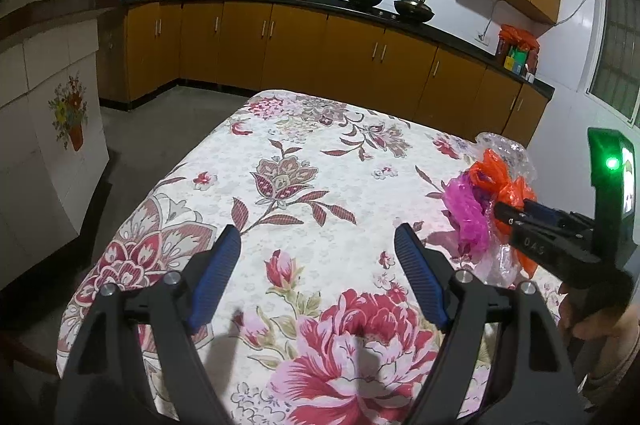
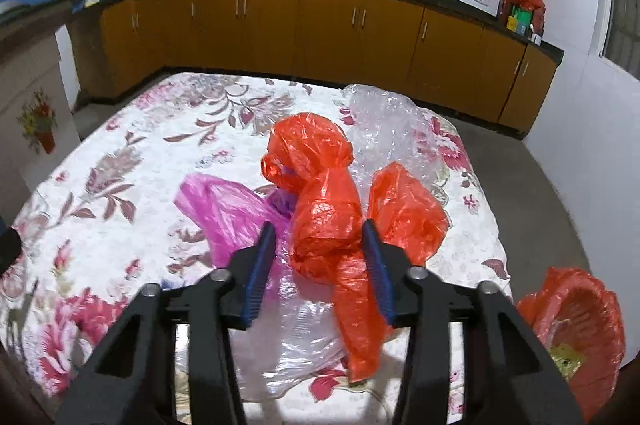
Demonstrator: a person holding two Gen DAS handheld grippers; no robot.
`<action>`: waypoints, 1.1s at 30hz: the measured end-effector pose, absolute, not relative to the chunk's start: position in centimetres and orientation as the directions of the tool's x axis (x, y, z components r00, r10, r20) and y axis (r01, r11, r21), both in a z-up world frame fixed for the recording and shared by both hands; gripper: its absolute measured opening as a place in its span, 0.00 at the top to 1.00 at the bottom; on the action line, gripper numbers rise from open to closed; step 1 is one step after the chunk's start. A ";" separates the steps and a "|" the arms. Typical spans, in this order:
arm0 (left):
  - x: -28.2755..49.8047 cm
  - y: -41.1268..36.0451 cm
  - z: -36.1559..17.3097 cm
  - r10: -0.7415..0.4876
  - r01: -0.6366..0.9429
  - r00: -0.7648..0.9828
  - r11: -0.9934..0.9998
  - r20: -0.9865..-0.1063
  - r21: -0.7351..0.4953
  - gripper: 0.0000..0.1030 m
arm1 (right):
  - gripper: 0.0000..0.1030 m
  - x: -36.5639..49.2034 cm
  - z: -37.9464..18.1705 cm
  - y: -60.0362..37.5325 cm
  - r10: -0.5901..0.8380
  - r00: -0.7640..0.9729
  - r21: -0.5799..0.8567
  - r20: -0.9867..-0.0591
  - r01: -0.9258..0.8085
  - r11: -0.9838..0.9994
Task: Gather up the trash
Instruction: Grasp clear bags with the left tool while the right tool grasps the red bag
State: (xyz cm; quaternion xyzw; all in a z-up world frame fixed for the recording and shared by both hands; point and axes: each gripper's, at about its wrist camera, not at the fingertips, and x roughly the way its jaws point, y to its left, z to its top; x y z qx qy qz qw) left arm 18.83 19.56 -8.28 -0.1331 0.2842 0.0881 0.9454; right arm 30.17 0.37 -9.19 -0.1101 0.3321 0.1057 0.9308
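A bundle of crumpled plastic trash lies on the floral tablecloth (image 2: 100, 177): an orange bag (image 2: 324, 201), a pink bag (image 2: 224, 209), clear bubble wrap (image 2: 384, 117) and clear film (image 2: 296, 329). My right gripper (image 2: 320, 237) has its blue pads either side of the orange bag and is shut on it. In the left wrist view the bundle (image 1: 488, 201) sits at the right of the table, with the right gripper (image 1: 504, 211) holding it. My left gripper (image 1: 318, 237) is open and empty above the cloth (image 1: 280, 161), left of the bundle.
A basket lined with an orange bag (image 2: 576, 325) stands on the floor beyond the table's right edge, with some scraps inside. Orange kitchen cabinets (image 1: 280, 41) and a black counter with woks run along the far wall. A white tiled counter (image 1: 48, 129) stands at left.
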 end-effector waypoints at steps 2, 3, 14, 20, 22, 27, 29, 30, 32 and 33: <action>19.0 19.4 -8.3 0.084 -0.237 0.824 0.949 -0.561 -0.207 0.24 | 0.73 30.2 -9.2 0.0 0.126 0.752 -0.129 -0.647 -0.270 0.954; 19.0 19.4 -8.3 0.081 -0.235 0.824 0.949 -0.561 -0.209 0.24 | 0.76 30.2 -9.2 -0.2 0.131 0.750 -0.119 -0.649 -0.270 0.956; 19.6 17.5 -8.1 0.041 -0.190 0.828 0.959 -0.560 -0.210 0.24 | 0.81 27.5 -7.0 -2.9 0.228 0.770 -0.015 -0.596 -0.294 0.956; 20.4 15.4 -7.9 0.000 -0.136 0.827 0.970 -0.562 -0.200 0.24 | 0.81 25.5 -5.2 -5.4 0.252 0.793 0.031 -0.554 -0.283 0.959; 20.7 14.5 -7.9 -0.020 -0.111 0.825 0.974 -0.565 -0.197 0.24 | 0.81 24.9 -4.9 -6.3 0.245 0.802 0.038 -0.545 -0.269 0.962; 22.3 11.6 -8.3 -0.102 -0.033 0.803 0.976 -0.588 -0.215 0.25 | 0.81 23.7 -4.7 -9.4 0.203 0.815 0.056 -0.543 -0.206 0.977; 23.3 10.2 -8.7 -0.143 0.004 0.784 0.974 -0.604 -0.225 0.26 | 0.81 23.5 -4.9 -10.2 0.189 0.815 0.060 -0.547 -0.187 0.981; 23.8 9.5 -9.0 -0.159 0.021 0.772 0.974 -0.615 -0.224 0.27 | 0.81 23.4 -5.1 -10.6 0.182 0.815 0.062 -0.551 -0.177 0.982; 24.6 8.4 -9.5 -0.182 0.048 0.752 0.974 -0.634 -0.222 0.31 | 0.81 23.2 -5.5 -11.4 0.168 0.811 0.066 -0.560 -0.159 0.985; 25.3 7.6 -10.0 -0.192 0.061 0.735 0.974 -0.651 -0.218 0.31 | 0.81 23.1 -5.6 -11.7 0.164 0.809 0.068 -0.564 -0.153 0.986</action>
